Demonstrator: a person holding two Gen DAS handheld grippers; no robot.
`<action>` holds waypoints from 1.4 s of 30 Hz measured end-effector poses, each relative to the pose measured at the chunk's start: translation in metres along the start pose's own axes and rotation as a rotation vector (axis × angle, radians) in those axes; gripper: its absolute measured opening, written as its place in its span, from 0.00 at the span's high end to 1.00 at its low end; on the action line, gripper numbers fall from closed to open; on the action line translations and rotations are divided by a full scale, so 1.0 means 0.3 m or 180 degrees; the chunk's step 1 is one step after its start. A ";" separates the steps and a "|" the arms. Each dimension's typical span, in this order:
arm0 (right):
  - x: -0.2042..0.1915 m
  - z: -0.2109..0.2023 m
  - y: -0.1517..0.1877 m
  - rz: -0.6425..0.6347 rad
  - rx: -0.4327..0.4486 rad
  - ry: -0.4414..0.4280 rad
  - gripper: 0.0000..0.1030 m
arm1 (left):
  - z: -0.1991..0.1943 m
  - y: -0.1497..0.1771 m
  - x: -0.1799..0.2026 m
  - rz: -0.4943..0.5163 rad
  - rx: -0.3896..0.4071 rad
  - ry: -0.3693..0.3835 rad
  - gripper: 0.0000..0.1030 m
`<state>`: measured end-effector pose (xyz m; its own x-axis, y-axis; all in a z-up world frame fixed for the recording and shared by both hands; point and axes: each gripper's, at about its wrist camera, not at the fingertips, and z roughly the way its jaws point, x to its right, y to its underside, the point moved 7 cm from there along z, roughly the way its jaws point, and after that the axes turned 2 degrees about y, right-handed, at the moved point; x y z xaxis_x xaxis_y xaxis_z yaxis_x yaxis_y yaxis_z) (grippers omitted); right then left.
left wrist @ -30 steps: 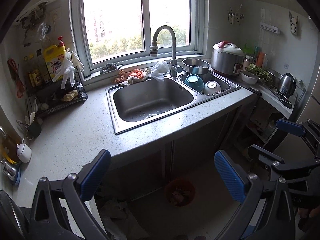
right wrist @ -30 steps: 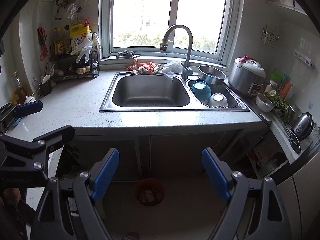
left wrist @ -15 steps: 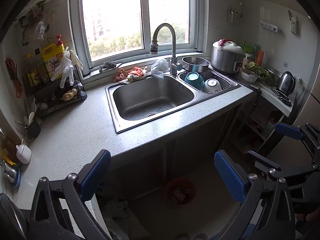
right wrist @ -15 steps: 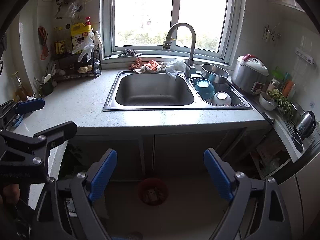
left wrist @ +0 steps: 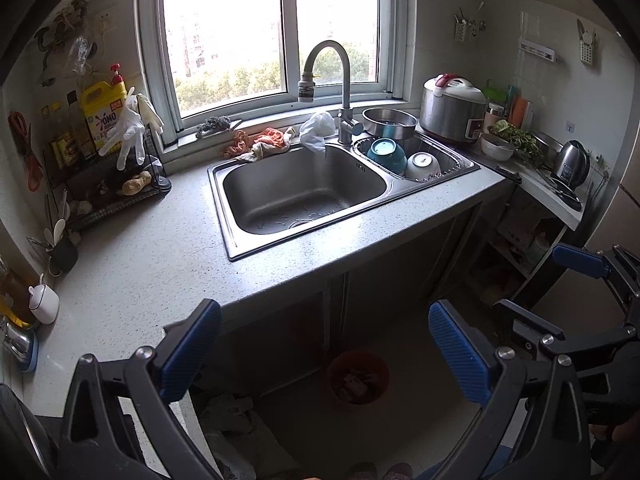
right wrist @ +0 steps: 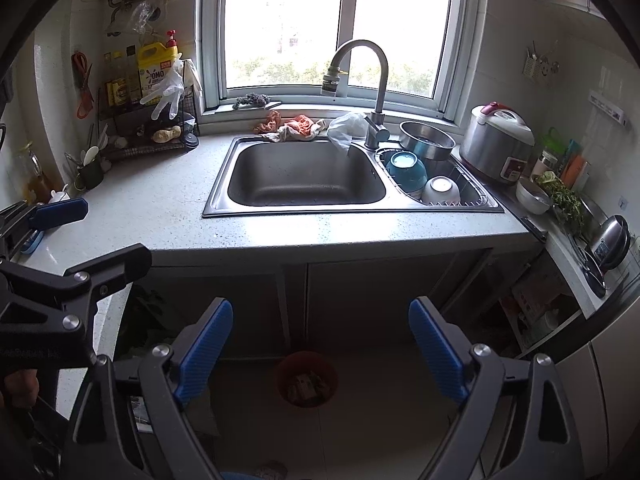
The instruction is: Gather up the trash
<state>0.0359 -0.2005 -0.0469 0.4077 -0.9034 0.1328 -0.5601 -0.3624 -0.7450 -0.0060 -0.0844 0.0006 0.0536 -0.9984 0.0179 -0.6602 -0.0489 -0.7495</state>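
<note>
A red trash bin [left wrist: 357,378] with scraps in it stands on the floor under the counter; it also shows in the right wrist view [right wrist: 306,379]. A crumpled clear plastic bag [left wrist: 317,132] hangs at the sink's back rim by the faucet, also seen in the right wrist view [right wrist: 345,129]. My left gripper [left wrist: 324,354] is open and empty, held above the floor in front of the counter. My right gripper [right wrist: 320,350] is open and empty, beside it to the right.
A steel double sink [left wrist: 236,246] holds bowls [left wrist: 387,155] in its right basin. Orange rags [left wrist: 260,144] lie behind it. A wire rack [left wrist: 116,196] with bottles and gloves stands at left. A rice cooker [left wrist: 452,108] and kettle [left wrist: 572,164] stand at right.
Both grippers have drawn back and risen a little, so the counter and sink sit lower and smaller in view. Both stay open and empty.
</note>
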 end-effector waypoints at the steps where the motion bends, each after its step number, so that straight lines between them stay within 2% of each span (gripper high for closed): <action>1: 0.002 0.001 -0.002 -0.0006 0.0004 0.0000 0.13 | 0.001 0.000 -0.003 -0.0012 -0.0005 -0.0004 0.00; 16: 0.032 0.004 -0.011 0.0033 0.0059 0.0034 0.06 | 0.011 0.018 -0.002 0.0024 -0.0059 -0.0048 0.00; 42: 0.034 0.008 0.008 0.0055 -0.0005 0.0061 0.05 | 0.034 0.038 -0.014 0.0063 -0.0152 0.0027 0.00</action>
<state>0.0406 -0.2100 -0.0489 0.3842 -0.9137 0.1326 -0.5681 -0.3471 -0.7462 -0.0062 -0.0805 -0.0148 0.0338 -0.9994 0.0092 -0.6960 -0.0302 -0.7174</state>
